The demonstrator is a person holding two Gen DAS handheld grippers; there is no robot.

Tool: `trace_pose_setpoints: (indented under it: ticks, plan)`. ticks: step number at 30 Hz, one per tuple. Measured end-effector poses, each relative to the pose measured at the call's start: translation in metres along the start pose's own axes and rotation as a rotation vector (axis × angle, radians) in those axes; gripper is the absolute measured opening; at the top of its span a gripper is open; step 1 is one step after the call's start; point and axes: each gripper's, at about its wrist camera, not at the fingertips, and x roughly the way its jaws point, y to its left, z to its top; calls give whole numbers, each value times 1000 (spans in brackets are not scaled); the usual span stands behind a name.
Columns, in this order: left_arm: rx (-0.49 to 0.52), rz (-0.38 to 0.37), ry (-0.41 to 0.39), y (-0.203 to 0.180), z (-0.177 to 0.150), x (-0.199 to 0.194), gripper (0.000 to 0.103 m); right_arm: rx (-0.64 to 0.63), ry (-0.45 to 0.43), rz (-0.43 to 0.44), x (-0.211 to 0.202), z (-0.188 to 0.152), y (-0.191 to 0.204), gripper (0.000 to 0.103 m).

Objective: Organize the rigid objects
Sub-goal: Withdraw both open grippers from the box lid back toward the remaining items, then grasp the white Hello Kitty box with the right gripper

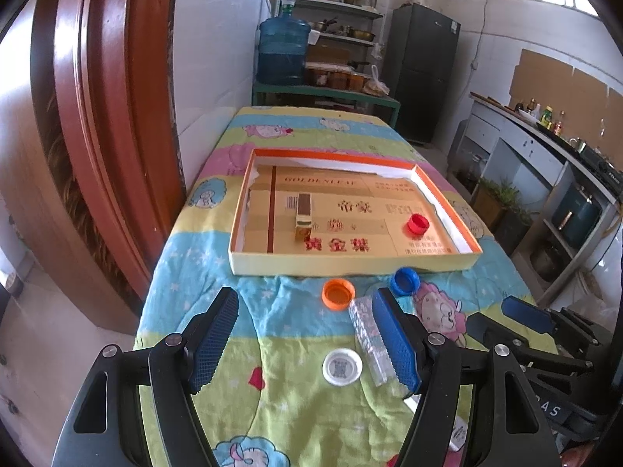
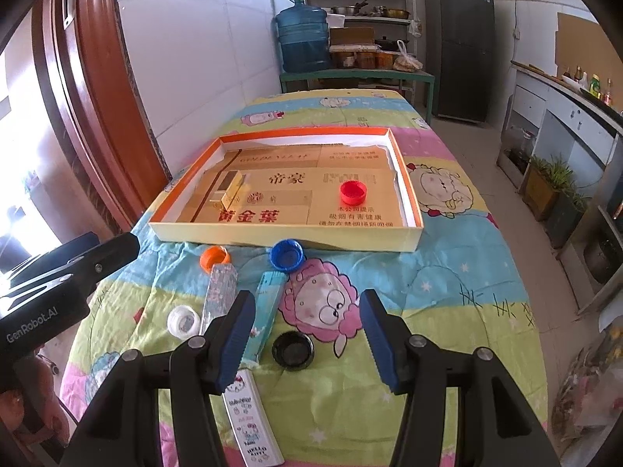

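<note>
A shallow orange-rimmed cardboard tray lies on the cartoon-print cloth; inside are a small gold box and a red cap. In front of it lie an orange cap, a blue cap, a white cap, a clear patterned case, a teal box, a black cap and a white Hello Kitty box. My left gripper hovers open over the white cap. My right gripper is open above the black cap.
A red-brown door frame stands left of the table. Behind the table are a blue water jug, shelves and a dark fridge. A counter runs along the right, with potted plants on the floor.
</note>
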Motion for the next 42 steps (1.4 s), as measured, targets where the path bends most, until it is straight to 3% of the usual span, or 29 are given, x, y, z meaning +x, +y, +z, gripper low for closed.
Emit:
trace_pose_setpoints:
  ticks: [8,16,24,35,42]
  plan:
    - [-4,-29,38,0,-17,6,73,-1,41,10,6,-16,1,55]
    - [-1,-40,54,-2,-21,11,73,-64,104,109,6,-43,18,55]
    - [9,-55,79,-8,-26,18,73,-103,156,125,14,-56,28,55]
    - [15,-60,99,-12,-26,28,73,-170,177,125,20,-61,38,28]
    - [38,-56,102,-25,-23,37,73,-166,162,124,18,-61,38,26]
